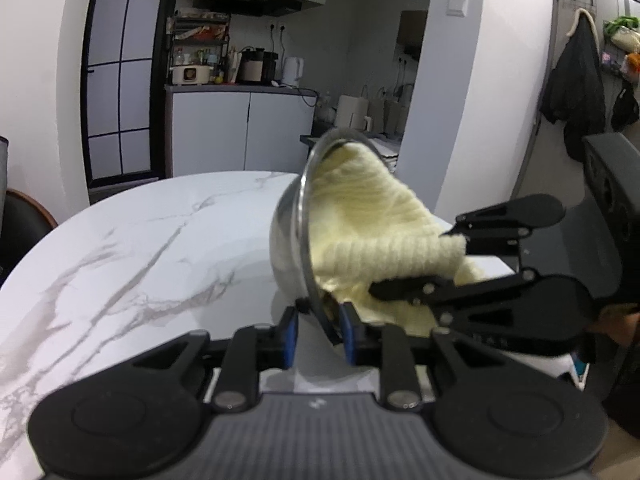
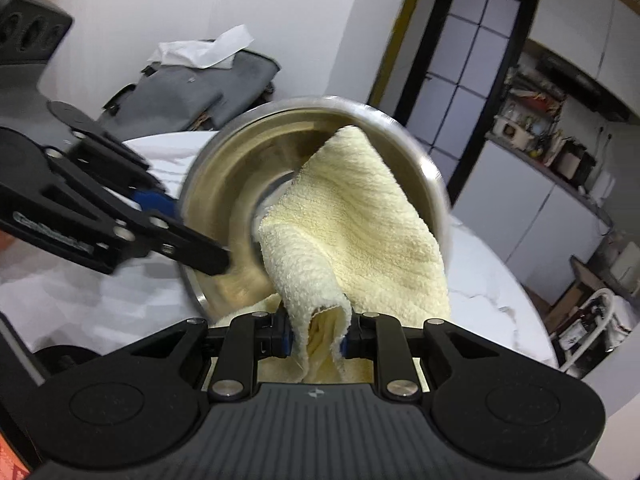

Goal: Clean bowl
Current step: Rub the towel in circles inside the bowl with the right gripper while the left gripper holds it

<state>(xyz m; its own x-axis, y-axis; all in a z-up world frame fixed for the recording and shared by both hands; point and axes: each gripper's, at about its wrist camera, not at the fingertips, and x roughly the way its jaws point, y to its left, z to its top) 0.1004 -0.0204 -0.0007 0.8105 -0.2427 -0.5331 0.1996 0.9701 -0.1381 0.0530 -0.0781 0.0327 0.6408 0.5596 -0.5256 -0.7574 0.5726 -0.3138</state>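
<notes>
Wiping the inside of the steel bowl (image 2: 240, 184) with a yellow cloth (image 2: 360, 232), mid-clean by the look of it. Holding the bowl tilted above the marble counter (image 1: 140, 248), left gripper (image 1: 318, 332) jaws clamping its rim. Pinching the cloth in the narrow right gripper (image 2: 320, 336) jaws. Leaving part of the inner wall still uncovered, likely unwiped.

Open marble counter (image 1: 132, 248) left of the tilted steel bowl (image 1: 290, 240): bare, free for passage. Bowl mouth largely blocked by the yellow cloth (image 2: 360, 232); only its left inner side (image 2: 224, 200) clear. Right approach taken up by the right tongs (image 1: 404, 268), bowl rim by the left tongs (image 1: 318, 330). Grey bag (image 2: 188, 92) at the counter's far edge.
</notes>
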